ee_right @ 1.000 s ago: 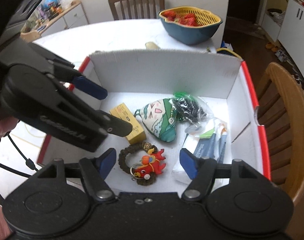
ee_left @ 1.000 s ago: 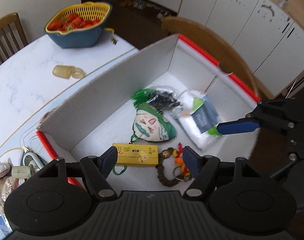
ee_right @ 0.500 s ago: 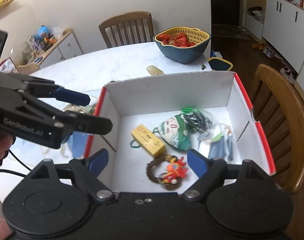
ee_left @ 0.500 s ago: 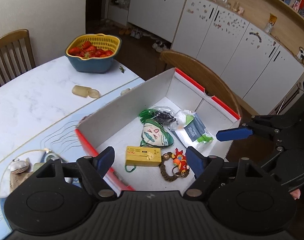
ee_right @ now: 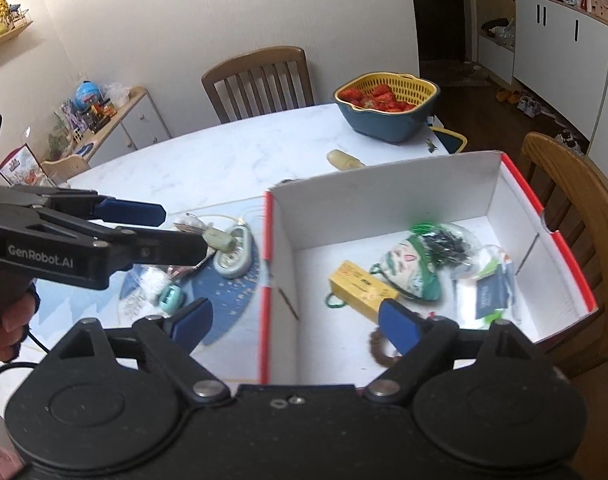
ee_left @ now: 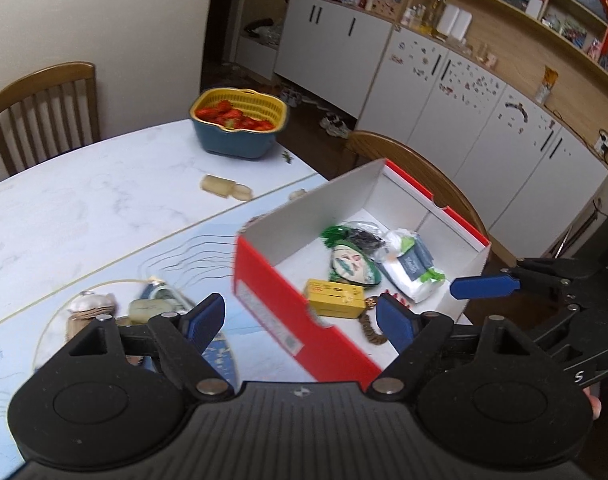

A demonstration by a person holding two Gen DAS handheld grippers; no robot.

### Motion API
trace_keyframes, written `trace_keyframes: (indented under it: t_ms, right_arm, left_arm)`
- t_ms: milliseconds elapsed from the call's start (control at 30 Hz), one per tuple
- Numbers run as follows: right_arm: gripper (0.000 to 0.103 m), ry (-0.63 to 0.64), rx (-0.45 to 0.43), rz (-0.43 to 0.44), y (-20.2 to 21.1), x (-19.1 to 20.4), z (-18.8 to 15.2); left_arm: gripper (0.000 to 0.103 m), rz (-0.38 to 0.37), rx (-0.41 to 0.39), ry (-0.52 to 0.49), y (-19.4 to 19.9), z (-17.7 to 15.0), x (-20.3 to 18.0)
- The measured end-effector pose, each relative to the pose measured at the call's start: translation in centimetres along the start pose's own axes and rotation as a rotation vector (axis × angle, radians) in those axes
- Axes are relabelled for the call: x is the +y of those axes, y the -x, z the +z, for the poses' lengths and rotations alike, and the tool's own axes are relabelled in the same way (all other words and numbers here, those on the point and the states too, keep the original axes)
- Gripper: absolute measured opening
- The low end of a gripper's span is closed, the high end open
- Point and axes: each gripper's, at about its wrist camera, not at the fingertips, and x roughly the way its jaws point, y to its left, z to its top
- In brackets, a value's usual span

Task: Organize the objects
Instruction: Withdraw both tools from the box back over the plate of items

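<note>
- My left gripper (ee_left: 300, 320) had its jaws spread wide with nothing between them; they had just been opening further, and in its own view they straddled the near red wall of the box (ee_left: 288, 312).
- My right gripper (ee_right: 294, 324) was likewise released and empty, its jaws having just widened too, with the box's left wall below the gap between them.
- The loose pile (ee_right: 212, 248) waiting on the worktop (ee_left: 84, 208) lay to the left of the box, just beside that wall; my left gripper was the nearer one, its fingers pointing across it in the right wrist view, so I judged the next pick to be the left's.
- In that pile I counted one pale cylinder (ee_right: 220, 240) lying on its side, one oval grey-green case (ee_right: 234, 258) with its long axis running away from me, one small teal piece (ee_right: 170, 298) (the rest was too blurred to count).
- Inside the box I counted one yellow packet (ee_right: 362, 284) lying diagonally, one green pouch (ee_right: 410, 270), one clear bag of dark bits (ee_right: 444, 240), one white tissue pack (ee_right: 488, 292), one bead ring (ee_left: 370, 326), half hidden by a finger.
- Farther off stood one strawberry basket (ee_left: 238, 124) and two chairs.
</note>
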Motion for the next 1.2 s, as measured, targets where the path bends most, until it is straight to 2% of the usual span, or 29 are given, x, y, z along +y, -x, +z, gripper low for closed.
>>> trace_keyframes:
  t_ms: [233,367,433,567,900,1200]
  right_arm:
    - [0.091,0.018,-0.029,-0.008,-0.6,4.0,-0.3]
    - [0.091,0.034,-0.034,-0.009,-1.0,6.1,-0.4]
    - [0.091,0.038,-0.035,-0.011,-1.2,7.0,-0.4]
    - [0.091,0.056,-0.034,-0.011,-1.4,8.8,-0.4]
    - [0.091,0.064,-0.040,-0.012,-2.3,11.8,-1.0]
    - [0.091,0.102,-0.027,-0.018,-4.8,14.1,-1.0]
  left_arm:
    - [0.092,0.019,-0.052,0.059,2.5,-1.4,3.5]
    - [0.093,0.013,-0.080,0.082,3.8,-2.2,5.3]
    - [0.103,0.016,-0.093,0.088,4.3,-2.7,6.1]
    - [0.103,0.025,-0.116,0.106,5.4,-3.5,7.6]
    - [0.103,0.138,-0.194,0.124,7.3,-5.3,11.2]
    - [0.103,0.278,-0.189,0.145,7.0,-6.2,15.1]
